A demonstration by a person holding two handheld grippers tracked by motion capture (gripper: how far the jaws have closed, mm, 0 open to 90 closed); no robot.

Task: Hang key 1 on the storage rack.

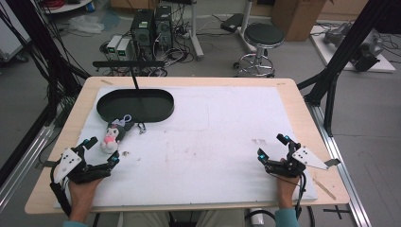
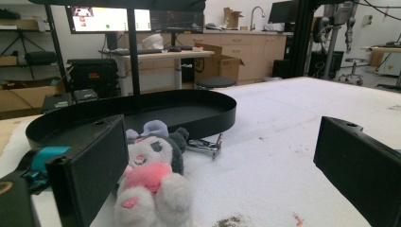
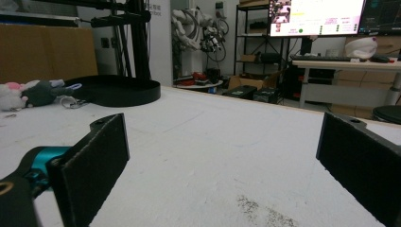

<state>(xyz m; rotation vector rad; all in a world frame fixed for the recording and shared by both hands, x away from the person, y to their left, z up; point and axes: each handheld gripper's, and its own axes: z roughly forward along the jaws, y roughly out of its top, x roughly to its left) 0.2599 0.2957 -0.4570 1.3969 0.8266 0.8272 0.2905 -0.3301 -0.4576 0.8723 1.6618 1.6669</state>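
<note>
A small plush toy [image 1: 112, 136], white with a pink belly and dark grey ears, lies on the white mat just in front of a black oval tray [image 1: 135, 105]. A lilac loop and a metal clasp [image 2: 204, 146] are attached to it. My left gripper [image 1: 100, 152] rests on the mat right behind the plush toy [image 2: 151, 184], jaws open, with the toy close by its left jaw and not gripped. My right gripper [image 1: 272, 147] rests at the mat's near right, open and with nothing between its jaws. The plush toy [image 3: 26, 93] and the tray [image 3: 116, 91] lie far off at the left in the right gripper view.
The white mat [image 1: 213, 142] covers most of the wooden table [image 1: 302, 109]. A thin black post [image 1: 134, 78] rises from the tray's far side. Small dirt marks [image 2: 231, 221] speckle the mat near both grippers. Beyond the table stand a stool [image 1: 263, 38] and computer towers [image 1: 151, 26].
</note>
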